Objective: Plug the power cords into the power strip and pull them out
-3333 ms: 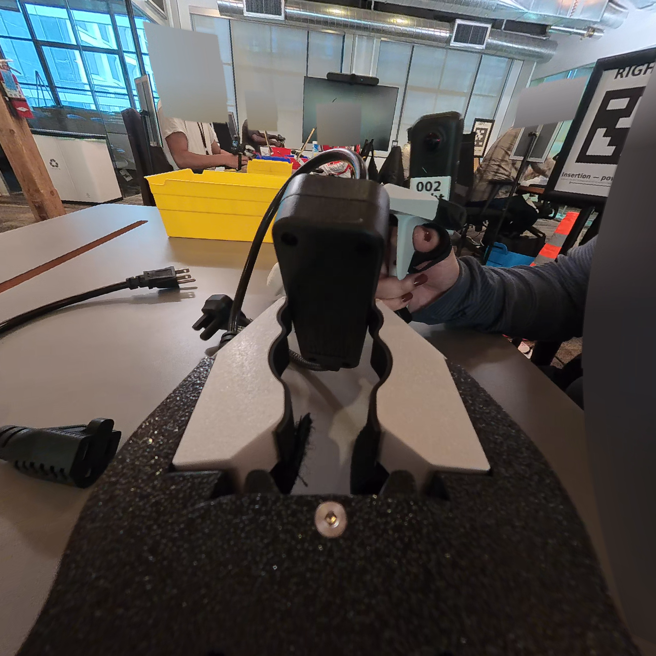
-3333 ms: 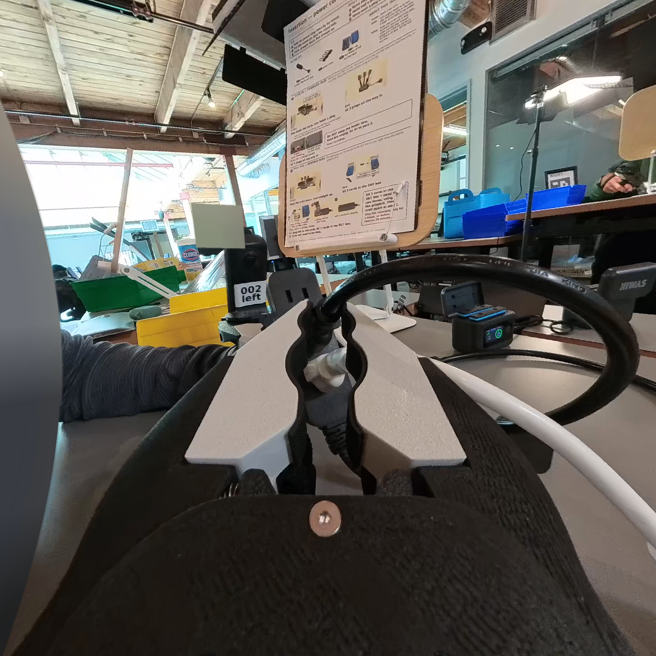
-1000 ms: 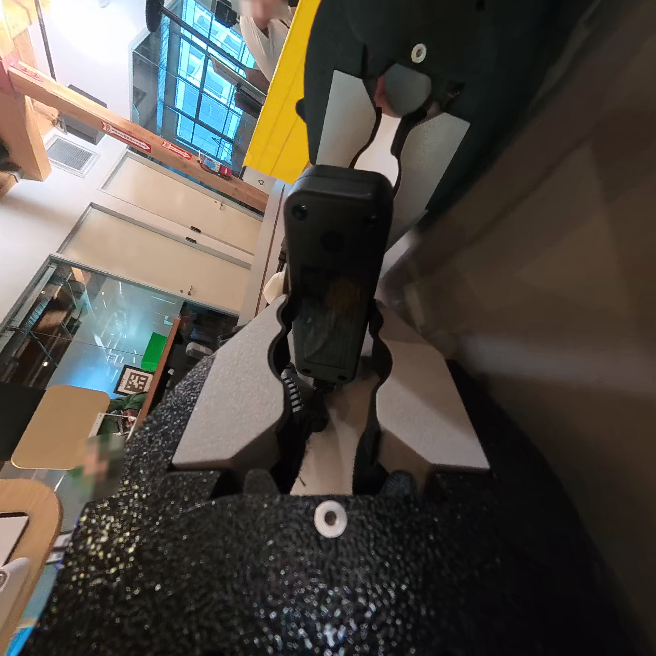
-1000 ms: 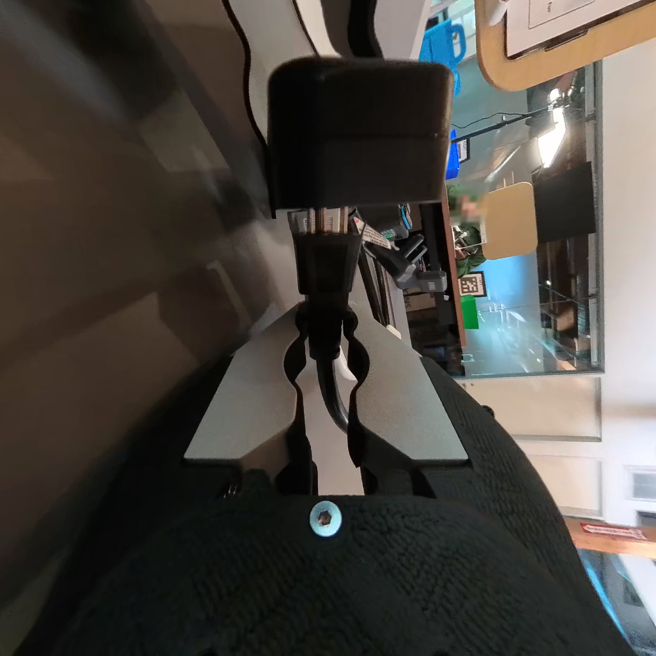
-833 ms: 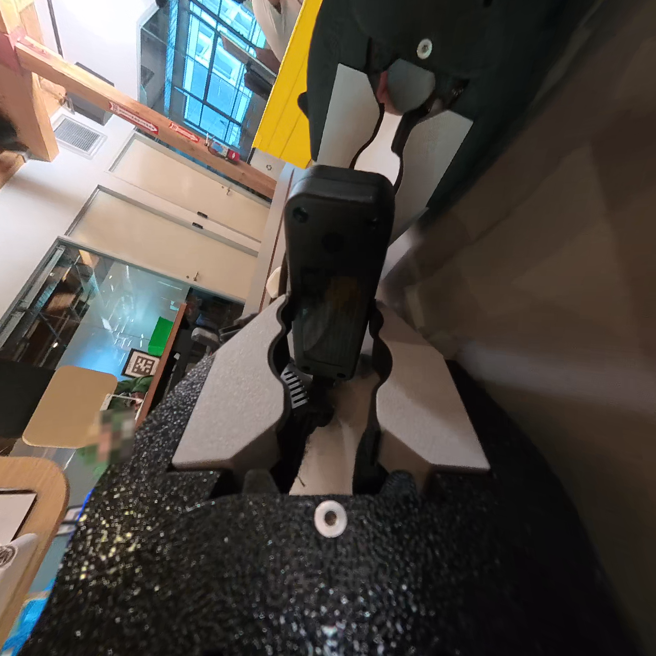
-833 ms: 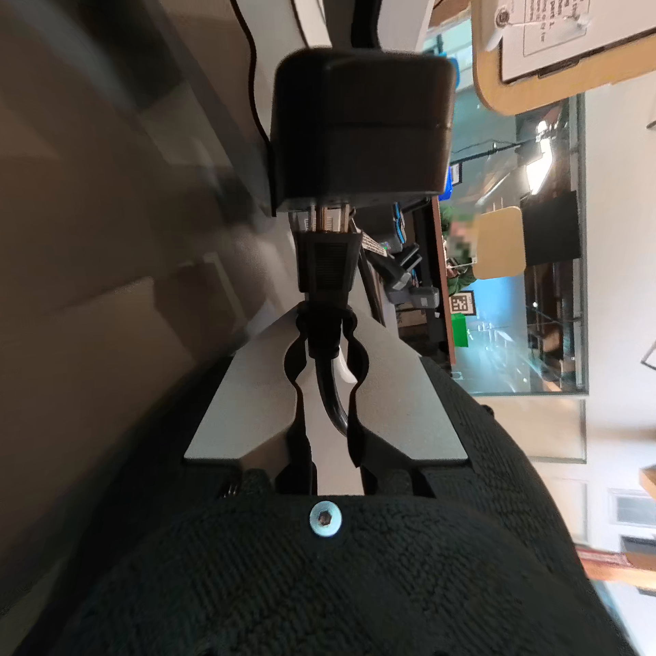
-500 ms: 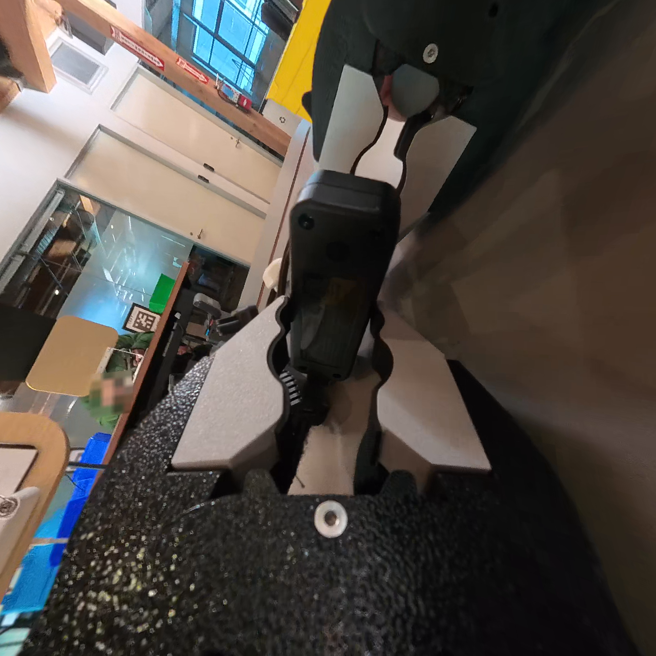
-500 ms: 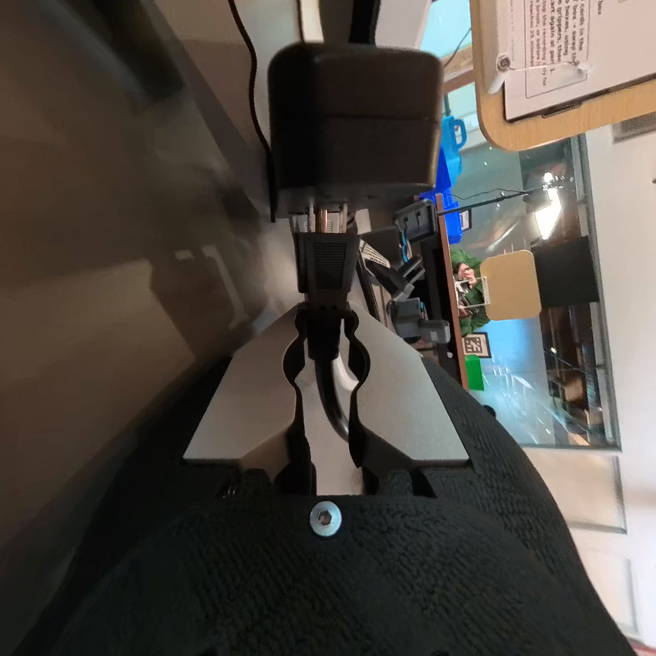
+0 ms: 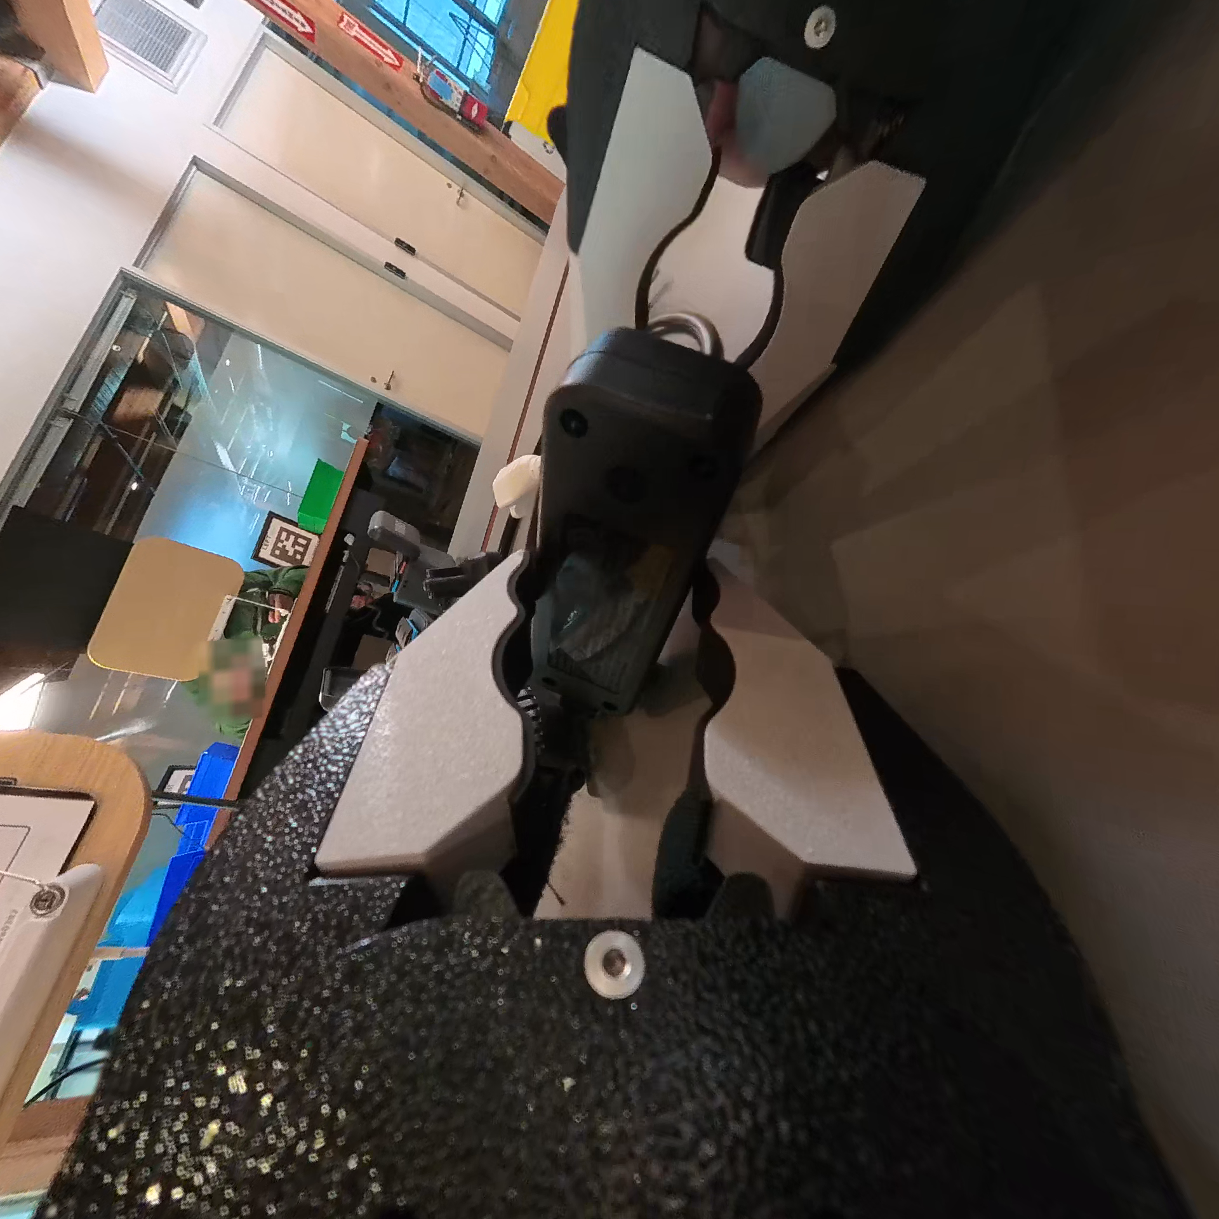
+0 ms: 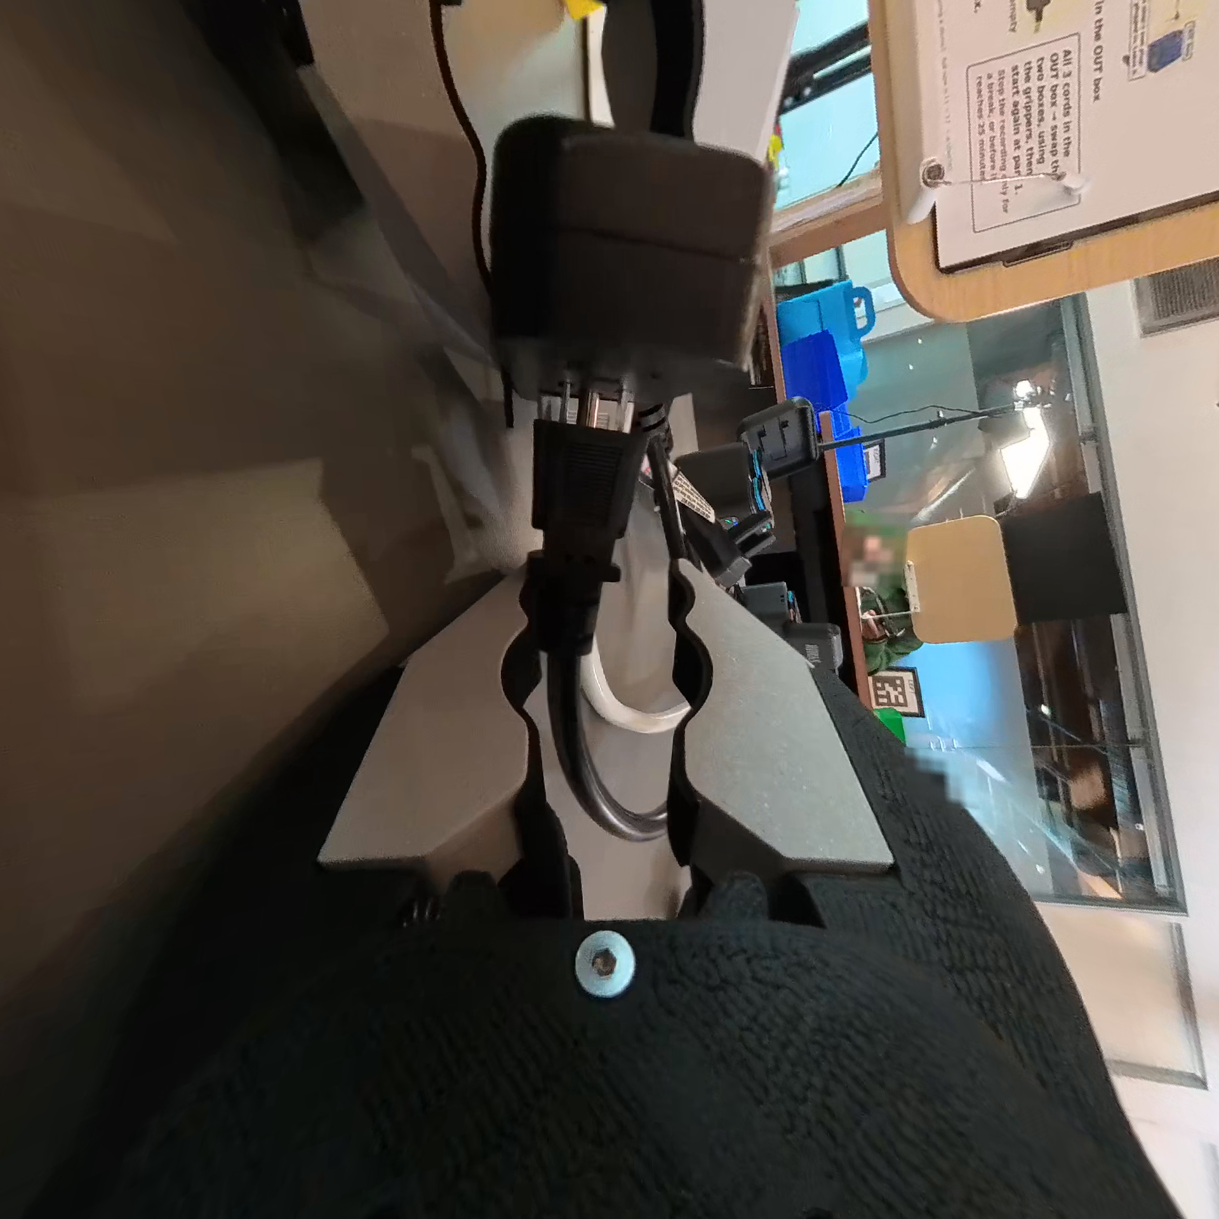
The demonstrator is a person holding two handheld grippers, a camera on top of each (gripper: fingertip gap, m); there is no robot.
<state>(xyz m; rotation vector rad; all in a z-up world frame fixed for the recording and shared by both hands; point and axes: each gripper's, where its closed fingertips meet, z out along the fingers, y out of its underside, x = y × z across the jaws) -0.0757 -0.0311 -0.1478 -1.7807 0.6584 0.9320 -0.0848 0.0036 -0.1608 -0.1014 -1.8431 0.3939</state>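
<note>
The left gripper (image 9: 610, 643) was clamped on the near end of the black power strip (image 9: 643, 488), holding it up off the table. The right gripper (image 10: 603, 633) stood parted, its left finger touching the black plug (image 10: 584, 488), its right finger clear of it. The plug's prongs were partly seated in the power strip, bare metal showing between them. The plug's black cord (image 10: 580, 758) looped back between the fingers.

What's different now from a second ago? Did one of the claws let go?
Yes. The right gripper has opened: its fingers no longer squeeze the black plug, which stays part-way in the power strip with its metal prongs showing. The left gripper has loosened a little around the strip. The strip still sits between the two grippers.
</note>
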